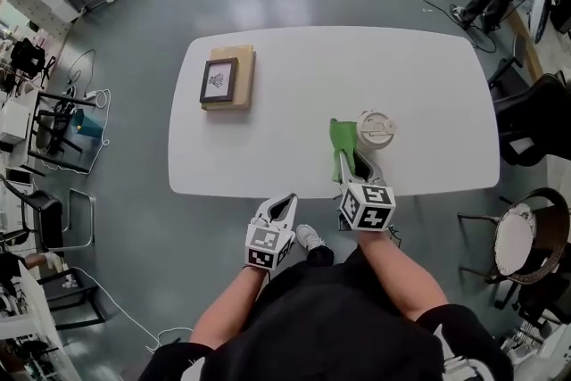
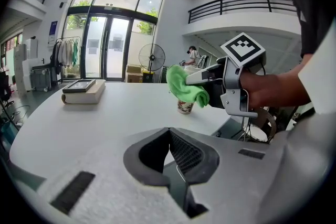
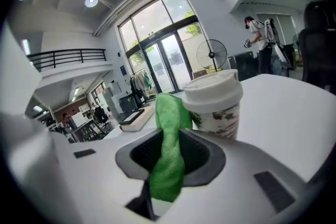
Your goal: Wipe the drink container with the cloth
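Observation:
A paper drink cup with a white lid (image 1: 376, 130) (image 3: 214, 104) (image 2: 185, 106) stands upright on the white table (image 1: 294, 103), near its front edge. My right gripper (image 1: 349, 165) (image 3: 167, 165) is shut on a green cloth (image 1: 341, 139) (image 3: 169, 144) (image 2: 185, 86). The cloth hangs out past the jaws just left of the cup, at or very near its side. My left gripper (image 1: 284, 207) (image 2: 169, 157) is shut and holds nothing; it hovers off the table's front edge, left of the right one.
At the table's far left a framed picture (image 1: 219, 80) lies on a thick tan book (image 1: 234, 78) (image 2: 84, 93). Chairs (image 1: 526, 116) stand to the right of the table, and a round stool (image 1: 517, 241) at the lower right.

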